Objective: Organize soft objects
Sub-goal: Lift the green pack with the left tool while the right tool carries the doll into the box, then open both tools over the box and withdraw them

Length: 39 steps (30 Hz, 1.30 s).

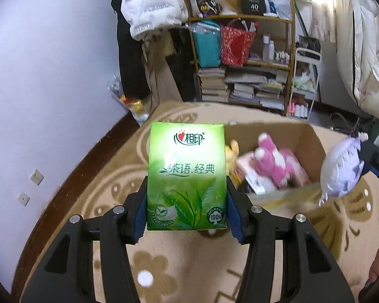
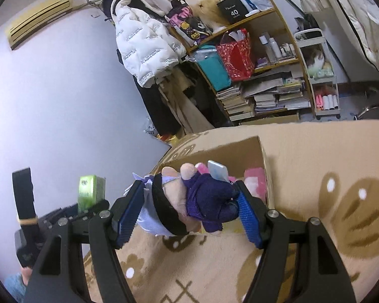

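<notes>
Left wrist view has the beige flower-pattern rug (image 1: 93,202) filling the floor, with an open cardboard box (image 1: 308,139) sitting on it, a pink plush (image 1: 273,161) already inside. Left tongs (image 1: 187,209) are pinching a green tissue pack (image 1: 187,174) upright, up above the rug just beside the box. Right tongs (image 2: 189,209) are clamped on a plush doll (image 2: 189,202) in purple clothes, held near the box's front edge.
</notes>
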Available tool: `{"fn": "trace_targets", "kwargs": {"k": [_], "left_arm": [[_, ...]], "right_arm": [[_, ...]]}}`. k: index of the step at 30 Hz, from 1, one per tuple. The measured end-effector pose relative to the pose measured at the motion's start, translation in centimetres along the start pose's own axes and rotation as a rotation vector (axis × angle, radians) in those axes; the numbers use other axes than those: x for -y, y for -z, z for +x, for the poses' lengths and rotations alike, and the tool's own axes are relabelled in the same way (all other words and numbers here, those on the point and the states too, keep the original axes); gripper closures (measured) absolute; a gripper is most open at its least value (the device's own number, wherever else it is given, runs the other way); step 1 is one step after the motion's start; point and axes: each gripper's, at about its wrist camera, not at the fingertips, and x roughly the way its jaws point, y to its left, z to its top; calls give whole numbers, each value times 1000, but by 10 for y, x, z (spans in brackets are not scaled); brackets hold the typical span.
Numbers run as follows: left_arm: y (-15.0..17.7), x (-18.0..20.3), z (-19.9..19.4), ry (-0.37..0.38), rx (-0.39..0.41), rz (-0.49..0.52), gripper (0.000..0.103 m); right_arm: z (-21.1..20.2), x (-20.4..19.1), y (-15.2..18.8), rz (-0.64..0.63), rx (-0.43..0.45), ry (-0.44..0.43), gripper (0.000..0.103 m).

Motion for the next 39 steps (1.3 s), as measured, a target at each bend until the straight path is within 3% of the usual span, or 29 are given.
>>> {"fn": "trace_targets", "kwargs": {"k": [8,21,26,27,29,30,37,39], "left_arm": [[-22,-7,16,-25,45,-23,52],[-8,29,77,96,-47,-3,52],[-1,42,88,103,-58,28,50],[0,44,89,98,-60,35,49],[1,46,91,79,-66,39,31],[1,47,91,65,-68,43,27],[-2,40,82,45,-62,23,10],[-1,36,76,51,-60,-5,6]], "right_arm": [[21,6,-10,-20,-19,23,28],[66,24,-2,7,-89,61,25],[72,29,1,34,-96,64,21],[73,29,1,29,-99,67,19],[75,26,0,2,-114,74,18],[76,22,0,-25,-126,79,17],[70,16,-2,-61,-132,97,13],[63,14,-2,-73,-127,102,4]]}}
